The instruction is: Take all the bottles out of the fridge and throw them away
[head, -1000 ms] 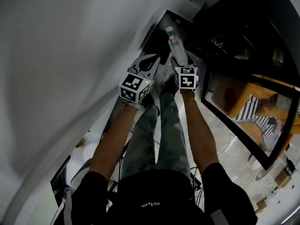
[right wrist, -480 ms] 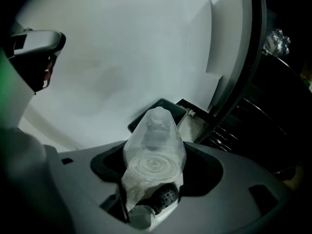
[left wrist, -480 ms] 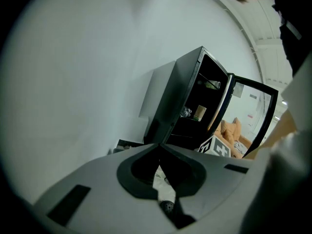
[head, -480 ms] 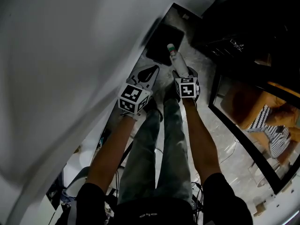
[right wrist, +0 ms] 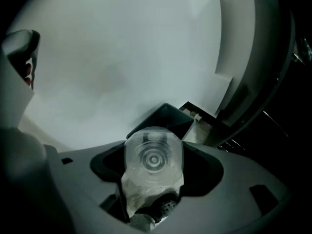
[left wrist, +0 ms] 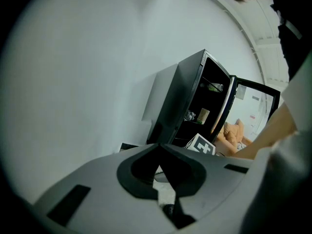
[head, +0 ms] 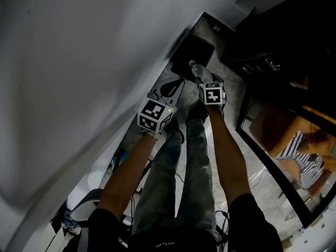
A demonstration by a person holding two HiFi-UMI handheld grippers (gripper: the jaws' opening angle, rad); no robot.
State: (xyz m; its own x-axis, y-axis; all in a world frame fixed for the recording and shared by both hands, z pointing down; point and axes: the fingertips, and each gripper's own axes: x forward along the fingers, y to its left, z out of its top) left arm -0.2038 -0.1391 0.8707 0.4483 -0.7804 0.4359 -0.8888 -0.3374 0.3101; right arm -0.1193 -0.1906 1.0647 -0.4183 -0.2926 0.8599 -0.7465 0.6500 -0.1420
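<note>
My right gripper (head: pixel 206 82) is shut on a clear plastic bottle (head: pixel 197 71), held out in front of the person's legs at the near edge of a black bin (head: pixel 193 52) by the white wall. In the right gripper view the bottle (right wrist: pixel 153 155) fills the jaws of the right gripper (right wrist: pixel 153 182), its round end facing the camera, with the open bin (right wrist: pixel 163 118) just beyond. My left gripper (head: pixel 169 90) is shut and empty, to the left of the right one. The left gripper (left wrist: pixel 163 177) points toward the open black fridge (left wrist: pixel 187 101), where small items stand on the shelves.
A white wall (head: pixel 79 62) runs along the left. The fridge's glass door (left wrist: pixel 231 111) stands open. A dark glass-fronted unit (head: pixel 273 140) lies to the right of the marble floor (head: pixel 257 177). Cables and clutter (head: pixel 113 164) sit by the wall near the person's feet.
Both grippers have moved forward along the wall. The black bin has drawn nearer, and the bottle's far end now reaches its near edge. Neither grip has changed.
</note>
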